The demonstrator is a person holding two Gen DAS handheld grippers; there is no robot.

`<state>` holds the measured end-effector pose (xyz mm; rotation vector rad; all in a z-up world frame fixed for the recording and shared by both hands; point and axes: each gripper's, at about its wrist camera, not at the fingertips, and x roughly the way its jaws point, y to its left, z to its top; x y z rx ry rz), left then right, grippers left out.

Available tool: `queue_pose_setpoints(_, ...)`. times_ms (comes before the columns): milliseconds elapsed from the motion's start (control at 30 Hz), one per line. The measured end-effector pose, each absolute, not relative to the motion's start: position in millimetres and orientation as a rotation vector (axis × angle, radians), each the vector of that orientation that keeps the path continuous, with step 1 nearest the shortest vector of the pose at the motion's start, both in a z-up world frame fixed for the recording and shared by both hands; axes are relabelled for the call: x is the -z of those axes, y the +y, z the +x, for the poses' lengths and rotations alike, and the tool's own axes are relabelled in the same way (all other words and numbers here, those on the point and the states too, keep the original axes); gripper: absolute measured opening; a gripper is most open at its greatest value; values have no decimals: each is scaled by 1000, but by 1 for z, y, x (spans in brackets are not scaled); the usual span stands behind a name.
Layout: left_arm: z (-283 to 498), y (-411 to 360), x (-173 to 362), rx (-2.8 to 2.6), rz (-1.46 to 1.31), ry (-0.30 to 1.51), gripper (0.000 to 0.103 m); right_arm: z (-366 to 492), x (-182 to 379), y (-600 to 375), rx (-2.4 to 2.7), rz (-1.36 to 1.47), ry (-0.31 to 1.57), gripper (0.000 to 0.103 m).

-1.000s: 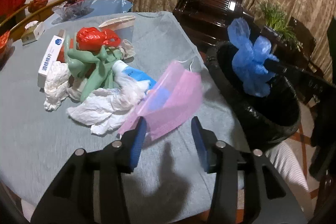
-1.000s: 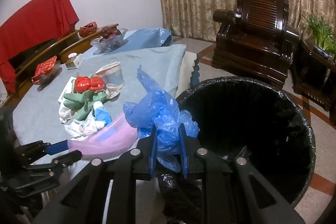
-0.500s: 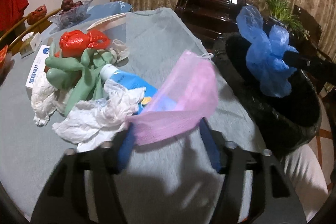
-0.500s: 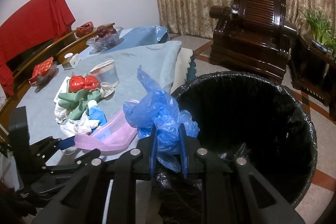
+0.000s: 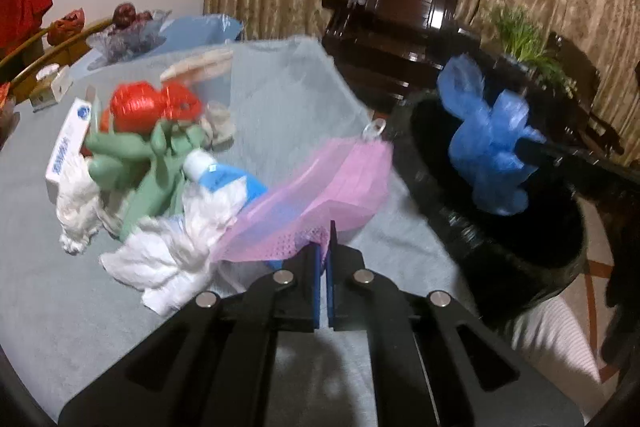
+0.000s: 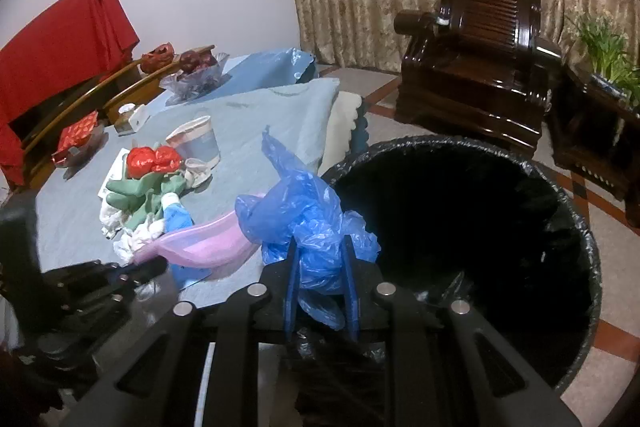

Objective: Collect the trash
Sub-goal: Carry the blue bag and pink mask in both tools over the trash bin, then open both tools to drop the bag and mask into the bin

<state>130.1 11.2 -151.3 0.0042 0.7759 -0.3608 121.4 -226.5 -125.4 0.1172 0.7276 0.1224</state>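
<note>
The pink face mask point(image 5: 336, 187) has its near edge pinched between the jaws of the left gripper point(image 5: 323, 251), which have just closed down to almost nothing on it; the rest fans up and away over the desk point(image 5: 60, 291). Just behind it lies the litter heap: white tissues point(image 5: 168, 255), a blue tube point(image 5: 224, 175), green gloves point(image 5: 132, 155), red wrappers point(image 5: 152, 103). The right gripper point(image 6: 320, 275) clamps its narrowly parted jaws on a crumpled blue plastic bag point(image 6: 308, 223), at the near rim of the black-lined bin point(image 6: 592, 267).

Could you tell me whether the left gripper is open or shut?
Shut: the left gripper has just closed its pads on the pink mask.
</note>
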Motion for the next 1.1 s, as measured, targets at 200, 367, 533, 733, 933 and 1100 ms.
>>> queue_pose_setpoints(200,125,-1,110,415,-27,686,1,114,107,-242,-88,121,676,20)
queue_pose_setpoints(367,122,-26,78,492,-54,625,1,106,94,-267,-40,144,635,20)
queue_pose_setpoints(533,122,-64,70,560,-29,597,1,99,89,-296,18,156,614,20)
queue_pose_setpoints(733,136,-114,92,609,13,643,1,96,105,-327,83,173,646,20)
queue_pose_setpoints(933,155,-152,119,652,60,718,2,106,131,-346,126,198,697,20)
queue_pose_setpoints(1100,166,-159,132,670,45,779,32,112,146,-354,144,198,740,30)
